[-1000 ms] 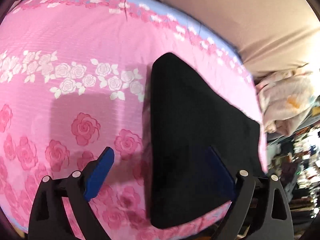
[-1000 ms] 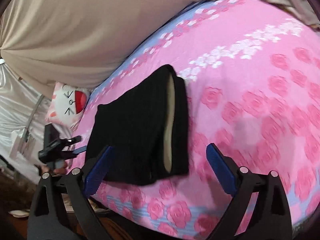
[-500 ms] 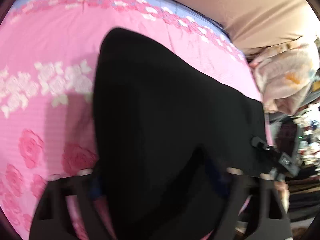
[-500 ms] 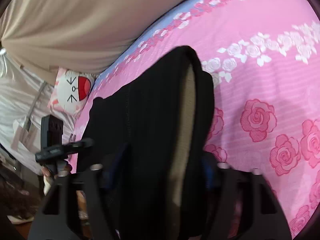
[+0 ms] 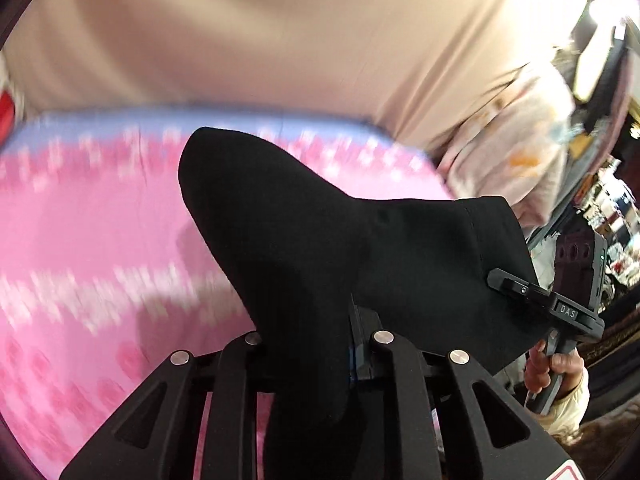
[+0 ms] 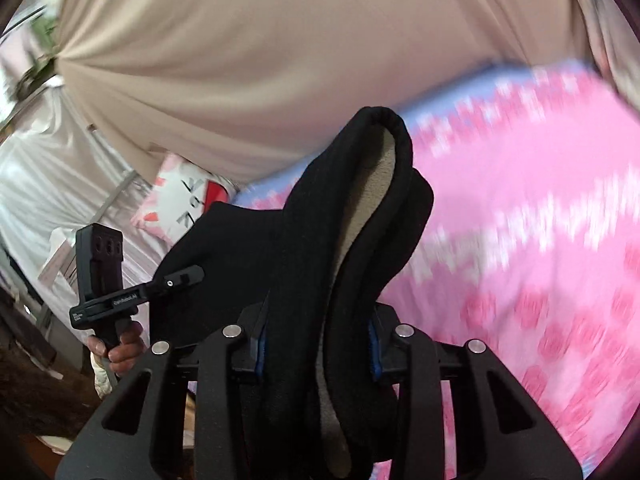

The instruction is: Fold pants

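Observation:
The black pants (image 5: 320, 232), folded small, hang lifted above the pink rose bedsheet (image 5: 100, 220), stretched between both grippers. My left gripper (image 5: 340, 332) is closing, with its jaws pinching a near corner of the cloth. My right gripper (image 6: 318, 332) is also closing, and its blue pads (image 6: 374, 340) squeeze the thick folded edge of the pants (image 6: 224, 264), where a beige lining (image 6: 360, 208) shows. Each wrist view shows the other gripper at the far corner: the right gripper (image 5: 516, 286) and the left gripper (image 6: 188, 276).
A beige drape (image 5: 280, 40) hangs behind the bed. Pale bedding (image 5: 512, 140) is piled at the bed's right end, and a cat-face pillow (image 6: 180, 200) lies at the left end. A person's hand (image 5: 560, 368) holds the right gripper's handle. Cluttered shelves stand far right.
Both grippers went from wide open around the pants lying flat on the bed to closed on their near edge. Both then rose and lifted the pants off the sheet.

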A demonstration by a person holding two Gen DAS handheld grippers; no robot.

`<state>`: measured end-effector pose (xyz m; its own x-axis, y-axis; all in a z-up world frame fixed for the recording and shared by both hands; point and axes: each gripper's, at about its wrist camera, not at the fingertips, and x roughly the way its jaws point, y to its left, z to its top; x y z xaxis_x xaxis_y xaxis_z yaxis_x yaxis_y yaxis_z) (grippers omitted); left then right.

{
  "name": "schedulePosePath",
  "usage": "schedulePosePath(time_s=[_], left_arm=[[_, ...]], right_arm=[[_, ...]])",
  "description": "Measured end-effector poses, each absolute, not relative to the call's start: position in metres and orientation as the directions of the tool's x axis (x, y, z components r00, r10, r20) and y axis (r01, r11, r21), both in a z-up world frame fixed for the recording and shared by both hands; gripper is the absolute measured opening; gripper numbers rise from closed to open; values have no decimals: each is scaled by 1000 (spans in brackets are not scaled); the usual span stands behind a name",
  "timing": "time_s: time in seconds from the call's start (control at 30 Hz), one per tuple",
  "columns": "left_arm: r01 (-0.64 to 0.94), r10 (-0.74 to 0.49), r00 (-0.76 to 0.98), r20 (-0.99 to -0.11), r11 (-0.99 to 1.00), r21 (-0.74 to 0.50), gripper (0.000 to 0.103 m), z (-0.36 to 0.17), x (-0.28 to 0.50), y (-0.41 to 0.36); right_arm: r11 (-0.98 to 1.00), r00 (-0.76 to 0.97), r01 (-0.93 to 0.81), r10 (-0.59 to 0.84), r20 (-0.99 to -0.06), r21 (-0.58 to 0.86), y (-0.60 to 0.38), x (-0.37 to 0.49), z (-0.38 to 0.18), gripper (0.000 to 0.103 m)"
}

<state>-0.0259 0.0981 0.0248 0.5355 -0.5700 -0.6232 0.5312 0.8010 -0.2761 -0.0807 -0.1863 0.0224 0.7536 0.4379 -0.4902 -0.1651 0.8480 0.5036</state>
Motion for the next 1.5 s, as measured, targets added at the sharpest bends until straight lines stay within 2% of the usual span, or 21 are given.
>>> schedulePosePath(time_s=[0.1,0.3,0.4,0.5,0.63,0.8,0.9,1.13,1.33,1.5], left_arm=[[572,-591,602,-537,788,-228,15,64,-33,103],[599,-608,735,-302,790,-133,16,144,-23,107],[588,-598,761,-253,800,-122,16,163,-3,108],[566,-577,782,-236,816,-117,16,172,27,107],[527,-539,794,-281,841,-125,16,161,79,99],[479,-481,807,-343,873,-97,17,114,142,83],[442,-437,774,-458,891,-103,17,69,191,75],[399,-365,712,-600,913,-83,17,-13,244,61],[377,-321,672,-667,924,-65,17,-58,268,55],[376,-317,666,-675,924,-63,17,-69,272,57]], right_arm=[[873,803,-248,428,-415,420,-174,-81,74,34],[905,882,-350,406,-239,244,-157,-58,161,34],[908,898,-373,405,-170,192,-156,-30,189,34],[906,901,-380,408,-149,185,-159,3,196,34],[903,897,-370,408,-168,218,-169,55,183,34],[885,878,-317,410,-249,341,-195,127,123,34],[875,859,-263,405,-314,407,-208,162,77,34],[858,801,-150,397,-448,492,-231,208,-16,34],[848,763,-84,392,-513,523,-242,231,-68,34],[838,751,-66,399,-526,541,-248,236,-83,34]])
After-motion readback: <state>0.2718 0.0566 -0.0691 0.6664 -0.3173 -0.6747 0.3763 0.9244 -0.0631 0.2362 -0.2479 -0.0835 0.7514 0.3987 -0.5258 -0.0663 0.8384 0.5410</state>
